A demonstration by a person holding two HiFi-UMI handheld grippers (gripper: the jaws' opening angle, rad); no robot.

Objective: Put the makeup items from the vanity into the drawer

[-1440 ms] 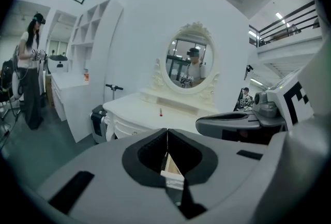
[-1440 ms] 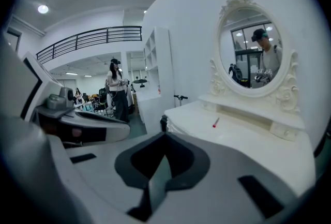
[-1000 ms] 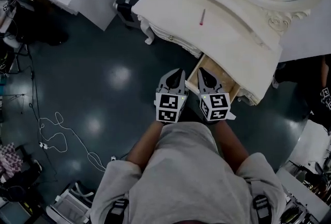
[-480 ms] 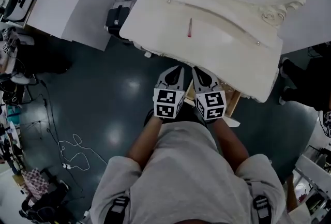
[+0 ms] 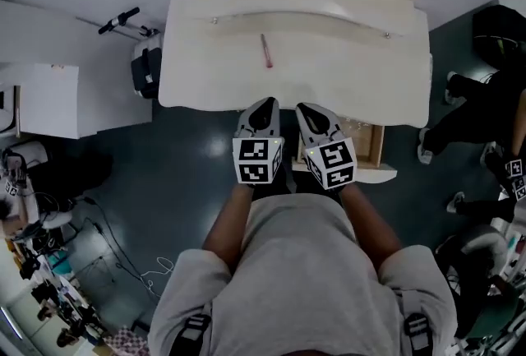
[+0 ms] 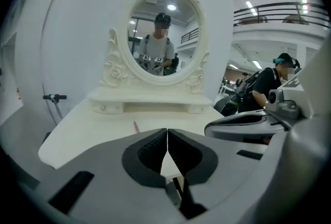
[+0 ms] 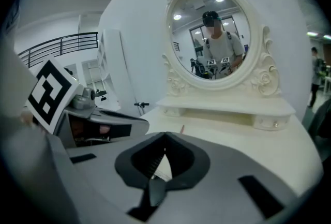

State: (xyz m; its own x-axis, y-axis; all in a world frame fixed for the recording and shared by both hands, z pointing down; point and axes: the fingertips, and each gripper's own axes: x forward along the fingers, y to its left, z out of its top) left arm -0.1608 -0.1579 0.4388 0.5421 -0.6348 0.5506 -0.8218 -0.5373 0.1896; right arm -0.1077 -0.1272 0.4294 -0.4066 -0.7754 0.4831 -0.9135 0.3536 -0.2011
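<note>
A thin pink makeup pencil (image 5: 265, 50) lies on the cream vanity top (image 5: 353, 67), left of its middle. It also shows in the left gripper view as the pencil (image 6: 136, 126) and in the right gripper view as the pencil (image 7: 182, 129). An open wooden drawer (image 5: 367, 145) juts out under the vanity's front edge at the right. My left gripper (image 5: 261, 108) and right gripper (image 5: 311, 112) hang side by side at that front edge, both shut and empty. Each sits well short of the pencil. The jaws meet in the left gripper (image 6: 167, 130) and the right gripper (image 7: 164, 137).
An oval mirror (image 6: 163, 36) stands at the back of the vanity. A scooter and a black case (image 5: 146, 67) sit at the vanity's left end beside a white panel (image 5: 45, 99). A person (image 5: 485, 99) stands at the right. Cables (image 5: 156, 268) lie on the dark floor.
The vanity has swung from slanted to square in front of me. Both grippers have moved up to its front edge, still shut and side by side.
</note>
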